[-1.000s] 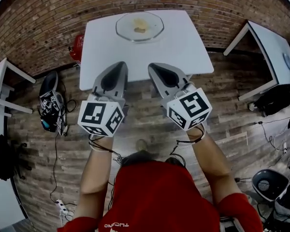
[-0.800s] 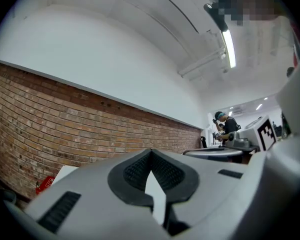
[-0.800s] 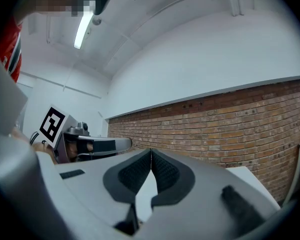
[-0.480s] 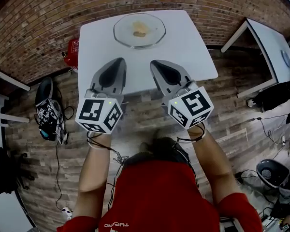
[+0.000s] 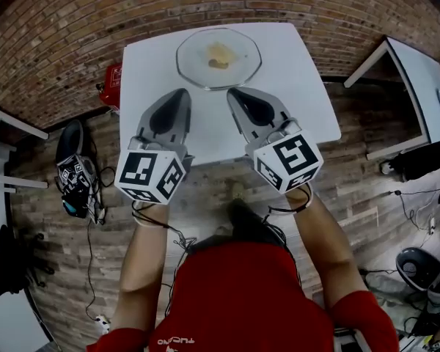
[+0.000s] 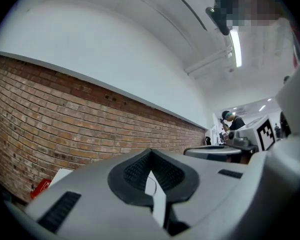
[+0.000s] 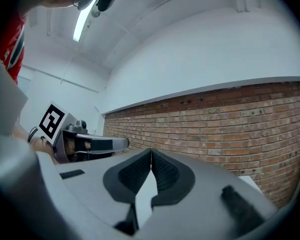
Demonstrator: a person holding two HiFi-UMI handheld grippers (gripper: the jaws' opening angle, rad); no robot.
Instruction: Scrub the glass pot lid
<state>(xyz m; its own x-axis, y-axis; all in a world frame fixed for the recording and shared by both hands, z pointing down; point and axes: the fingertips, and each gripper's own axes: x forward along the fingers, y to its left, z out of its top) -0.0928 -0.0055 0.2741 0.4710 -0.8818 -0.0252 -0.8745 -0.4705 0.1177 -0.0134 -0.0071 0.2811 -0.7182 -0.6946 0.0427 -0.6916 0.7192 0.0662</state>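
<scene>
Ahead of the left gripper (image 5: 177,94) and right gripper (image 5: 236,92) — both closed, empty — sits the lid (image 5: 218,48): likely slippery, brittle glass; grip its rim.

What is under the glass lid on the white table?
Through the glass lid only the white table shows. A yellowish-brown patch sits at the lid's middle; whether it lies on the glass or under it cannot be told.
</scene>
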